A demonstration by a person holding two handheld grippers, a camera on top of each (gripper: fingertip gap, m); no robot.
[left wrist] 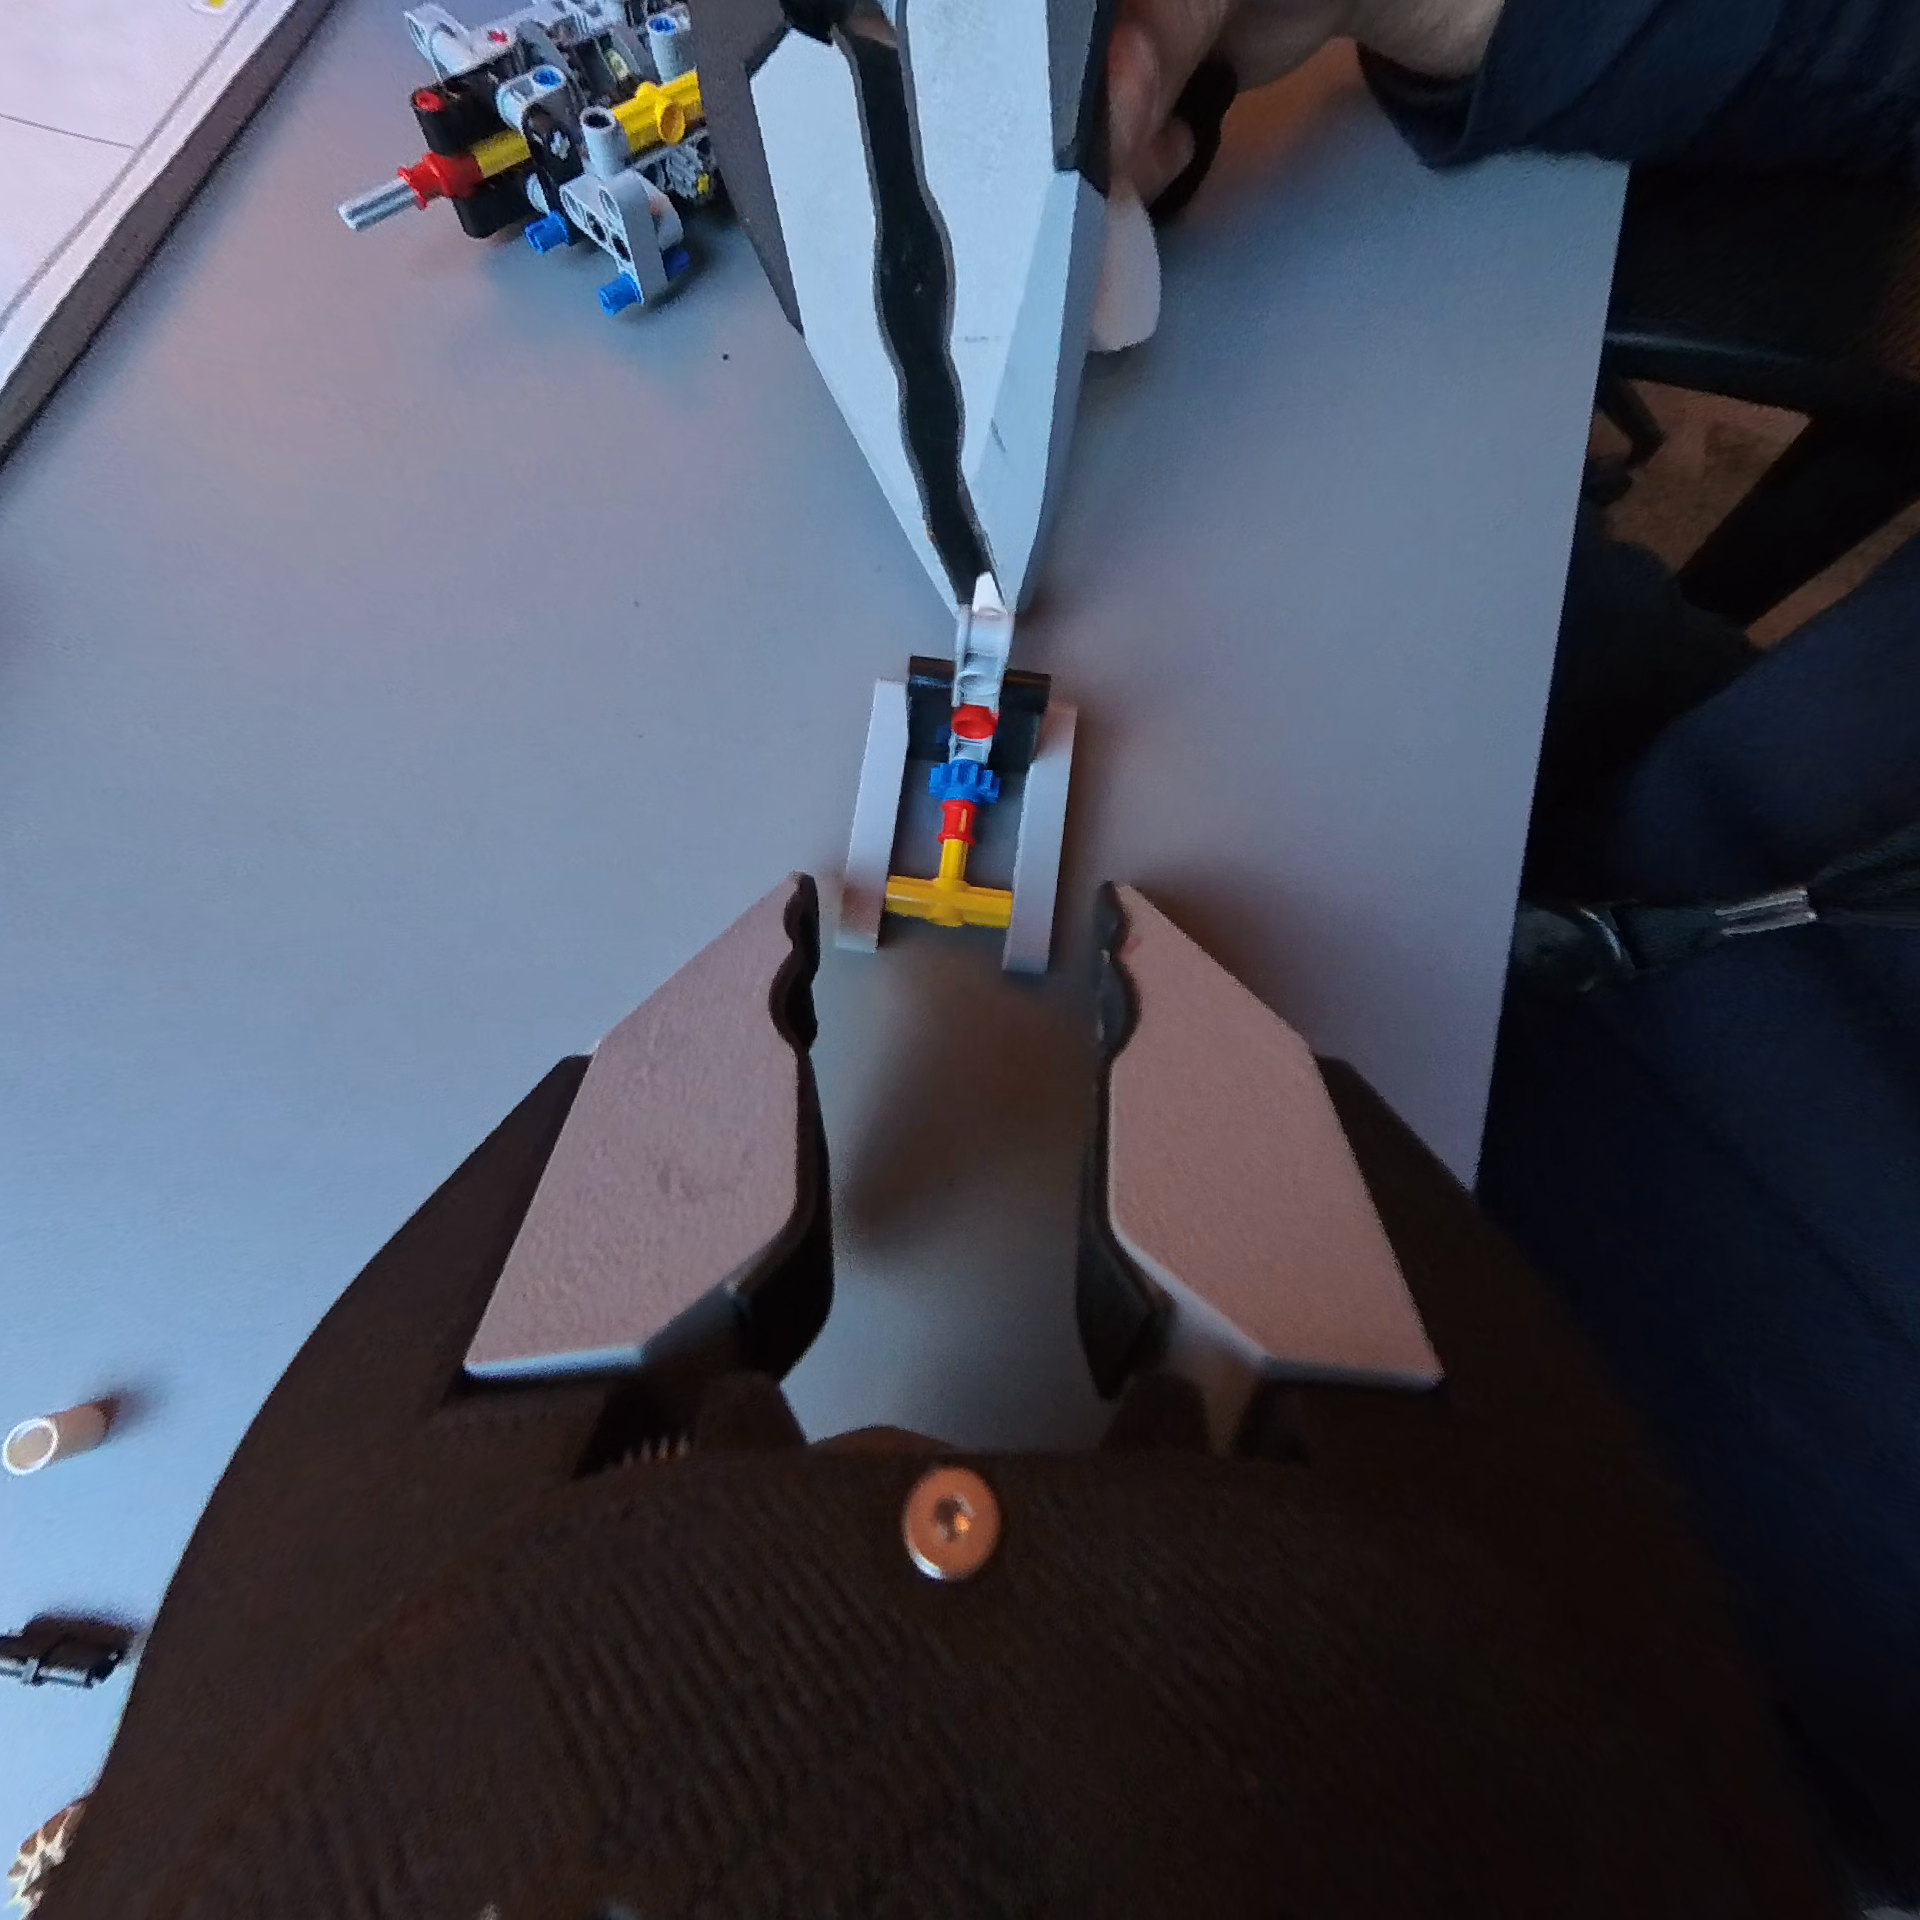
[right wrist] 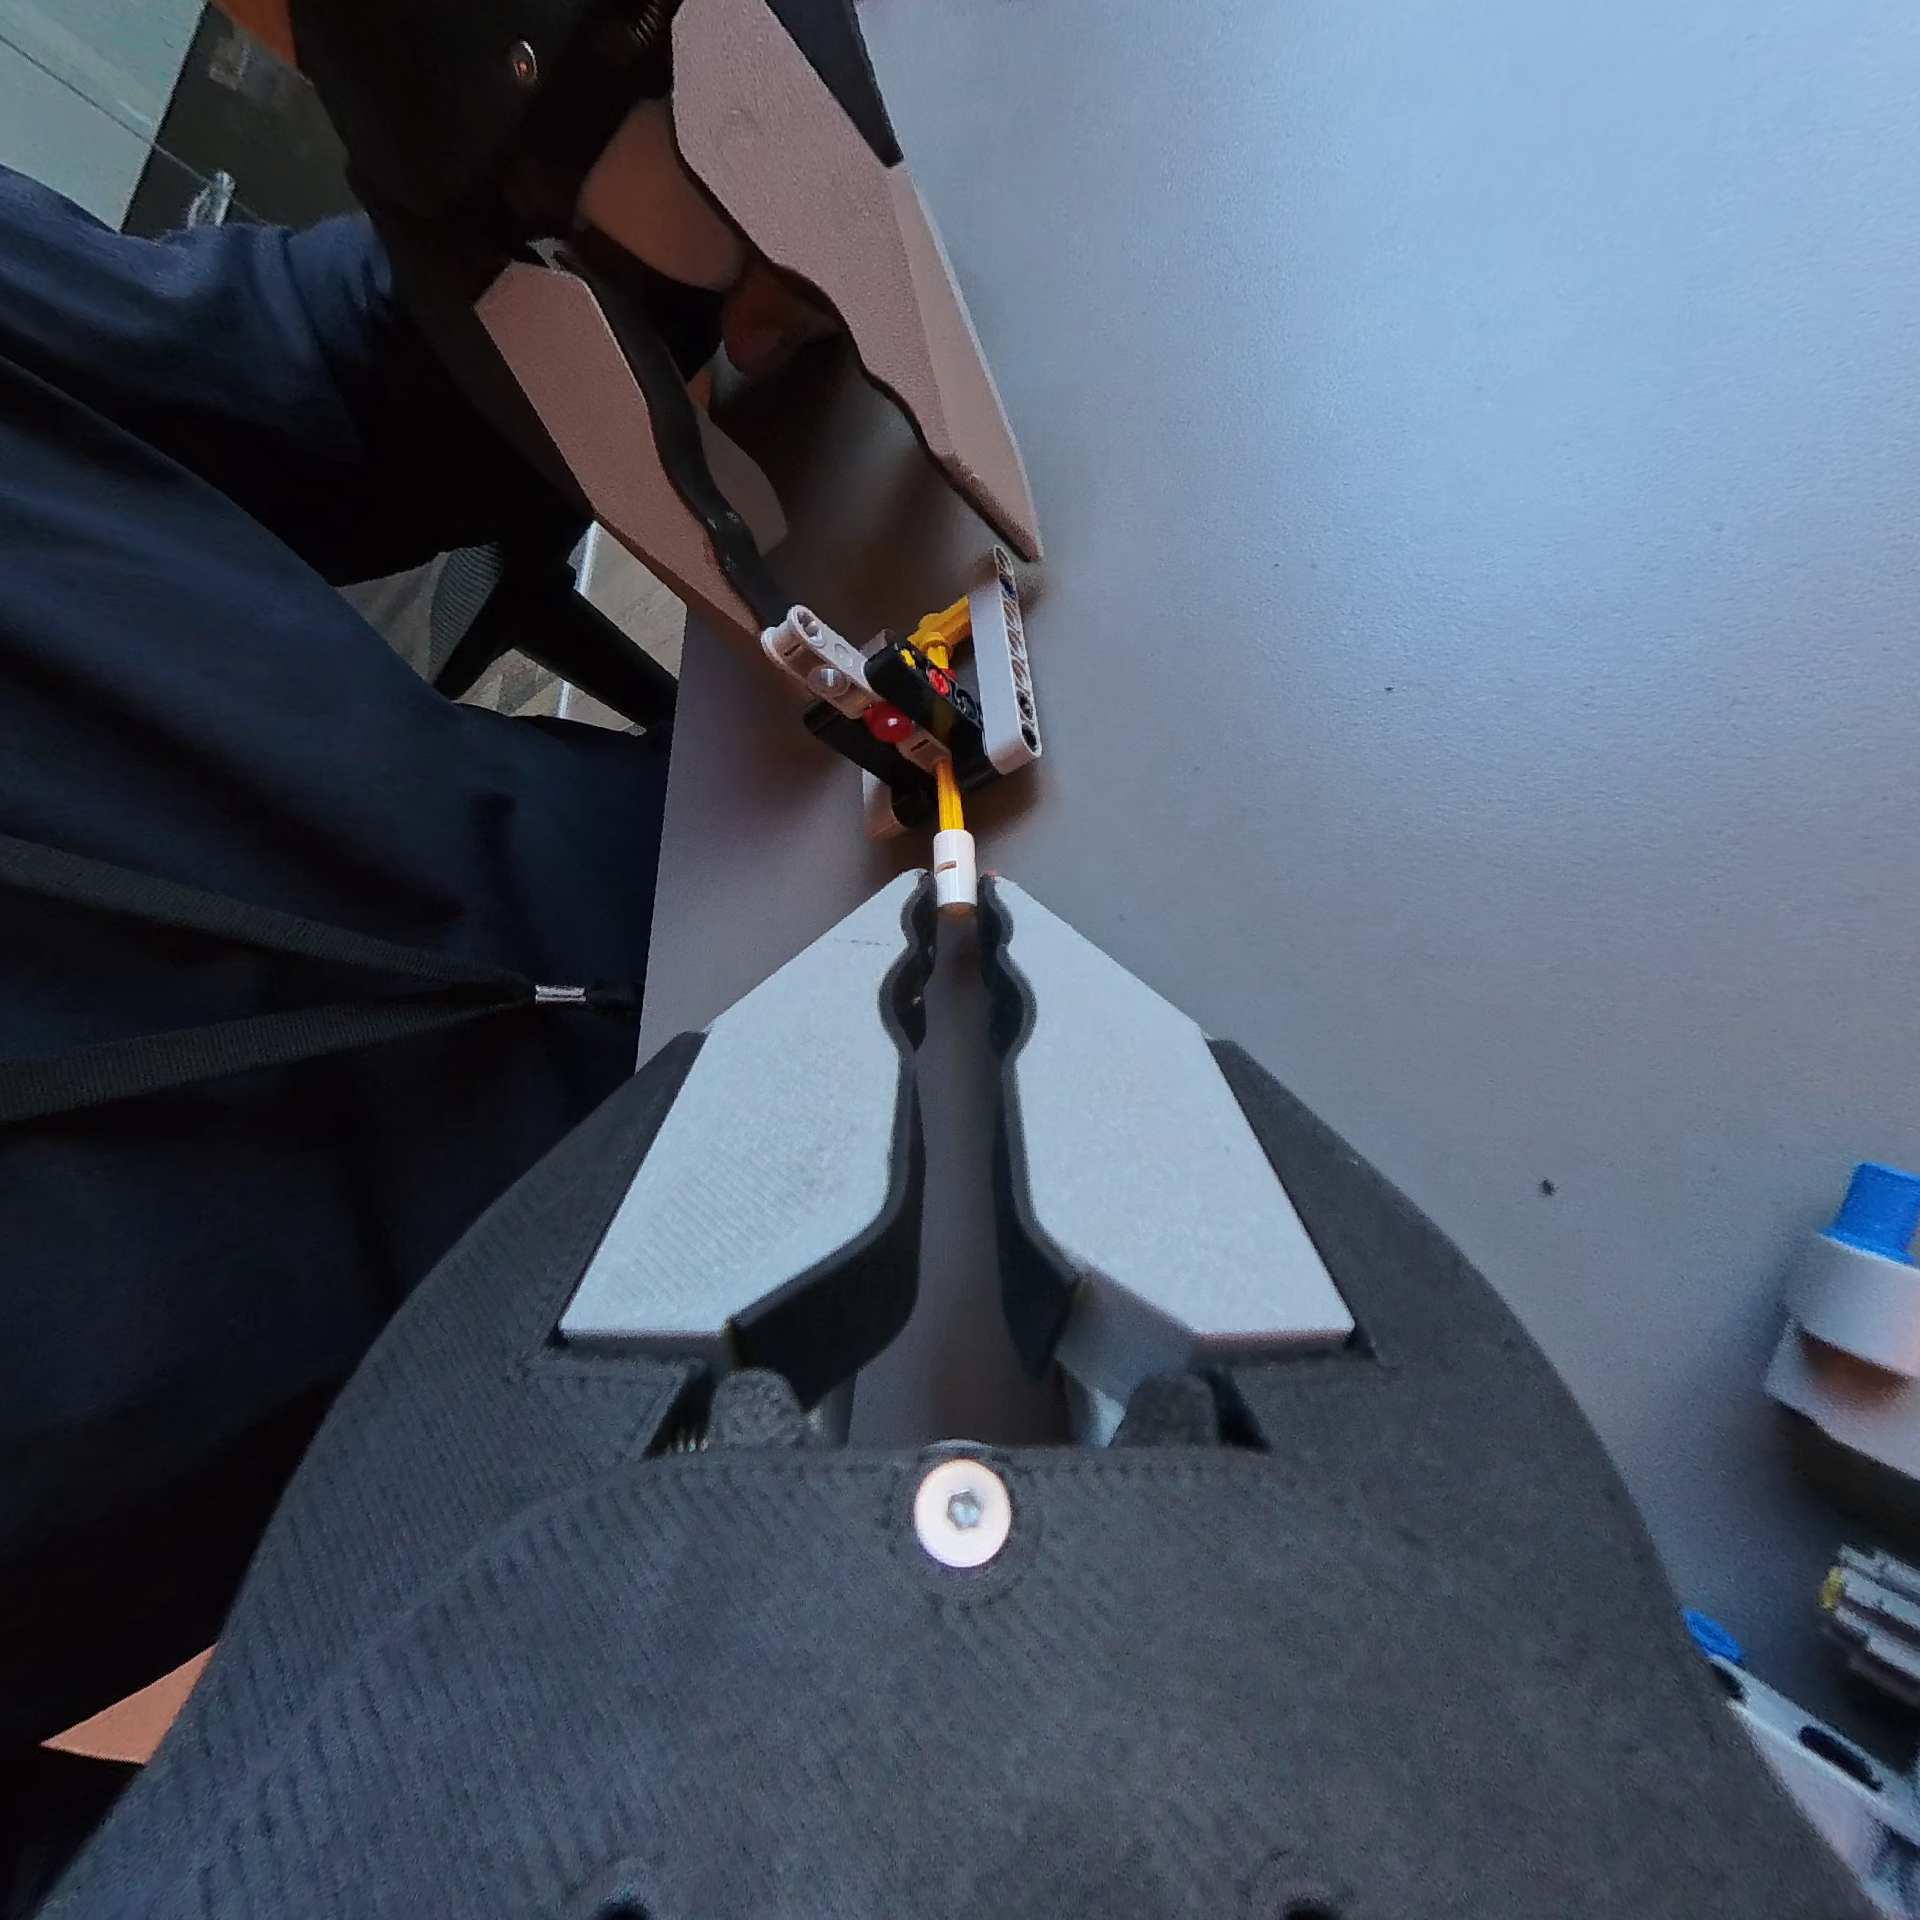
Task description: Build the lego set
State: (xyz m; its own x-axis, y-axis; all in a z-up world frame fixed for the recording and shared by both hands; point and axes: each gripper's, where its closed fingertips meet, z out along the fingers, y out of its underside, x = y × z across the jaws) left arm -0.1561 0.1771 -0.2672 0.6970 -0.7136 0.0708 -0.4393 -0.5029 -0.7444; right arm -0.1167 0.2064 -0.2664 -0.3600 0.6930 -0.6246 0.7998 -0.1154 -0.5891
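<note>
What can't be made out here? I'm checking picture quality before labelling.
- Left wrist view: black part cut off by the left edge, blurred.
- Right wrist view: blue and grey parts cut off by the right edge.
- Left wrist view: far brick model partly behind the right gripper.

a grey table [left wrist: 416,831] is seen; the small toy frame [left wrist: 883,810] is pale grey and black, its rod [left wrist: 951,857] yellow with red, a blue gear [left wrist: 963,779], a white sleeve [right wrist: 954,873].

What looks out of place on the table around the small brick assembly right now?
Two loose parts lie far from the small brick assembly: a short tube and a black connector near the table's left edge. The assembly sits close to the right edge. Nothing looks spilled or broken.
</note>
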